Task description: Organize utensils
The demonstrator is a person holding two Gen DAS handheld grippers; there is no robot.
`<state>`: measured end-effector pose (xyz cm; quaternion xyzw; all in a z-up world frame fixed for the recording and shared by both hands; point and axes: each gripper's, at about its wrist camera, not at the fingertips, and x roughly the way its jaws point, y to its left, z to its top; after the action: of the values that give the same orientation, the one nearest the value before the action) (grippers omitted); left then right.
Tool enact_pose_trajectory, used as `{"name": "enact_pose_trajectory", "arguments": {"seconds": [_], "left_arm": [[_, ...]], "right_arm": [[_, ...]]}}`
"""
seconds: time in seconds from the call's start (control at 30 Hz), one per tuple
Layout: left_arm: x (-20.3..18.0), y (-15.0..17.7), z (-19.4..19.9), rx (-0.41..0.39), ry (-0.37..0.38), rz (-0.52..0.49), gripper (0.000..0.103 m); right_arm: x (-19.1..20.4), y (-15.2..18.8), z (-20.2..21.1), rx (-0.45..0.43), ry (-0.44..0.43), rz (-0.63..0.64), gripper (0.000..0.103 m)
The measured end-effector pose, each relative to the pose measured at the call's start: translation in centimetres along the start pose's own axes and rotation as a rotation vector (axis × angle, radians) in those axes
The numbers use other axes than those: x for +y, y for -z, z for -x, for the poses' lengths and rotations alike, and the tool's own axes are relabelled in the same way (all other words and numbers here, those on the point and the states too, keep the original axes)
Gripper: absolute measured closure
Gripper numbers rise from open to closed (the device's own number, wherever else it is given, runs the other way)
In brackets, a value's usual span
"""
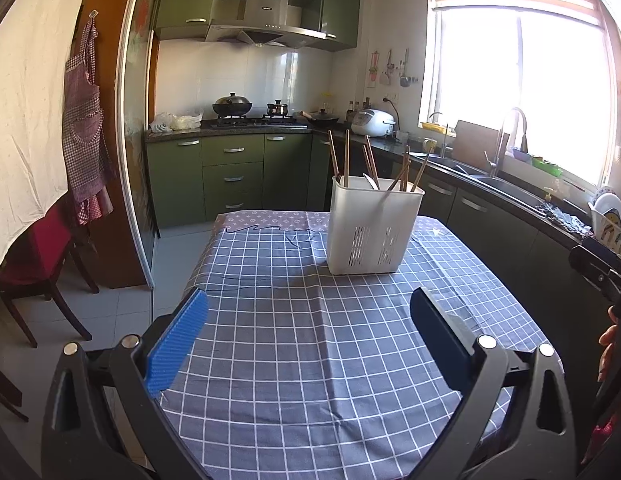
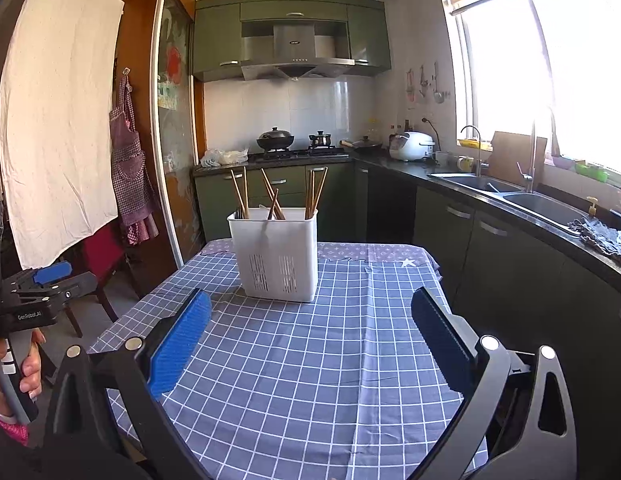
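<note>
Centre frame, upper half, sits the caddy (image 1: 372,226) with chopsticks (image 1: 346,156) and a spoon (image 1: 371,181) upright inside. Both my left gripper (image 1: 308,322) and right gripper (image 2: 310,322) hang released, grasping nothing. No loose utensils show on the tablecloth (image 1: 290,340), so sorting looks finished.

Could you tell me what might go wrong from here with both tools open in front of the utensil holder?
1. The chopsticks lean at mixed angles and cross, so gripping one may drag a neighbour out.
2. The white utensil holder is tall and stands loose on the tablecloth; a sideways pull could tip it.
3. The cloth is creased and could slide if snagged.
</note>
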<state>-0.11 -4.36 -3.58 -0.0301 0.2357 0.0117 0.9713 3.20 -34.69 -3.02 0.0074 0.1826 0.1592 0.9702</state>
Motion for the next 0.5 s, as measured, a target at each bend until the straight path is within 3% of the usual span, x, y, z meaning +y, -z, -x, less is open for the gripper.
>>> {"name": "enact_pose_trajectory", "arguments": {"seconds": [0.5], "left_arm": [[0.02,0.08,0.64,-0.003,-0.010,0.013,0.007]], "right_arm": [[0.73,0.12,-0.45,0.016,0.001,0.017,0.005]]}}
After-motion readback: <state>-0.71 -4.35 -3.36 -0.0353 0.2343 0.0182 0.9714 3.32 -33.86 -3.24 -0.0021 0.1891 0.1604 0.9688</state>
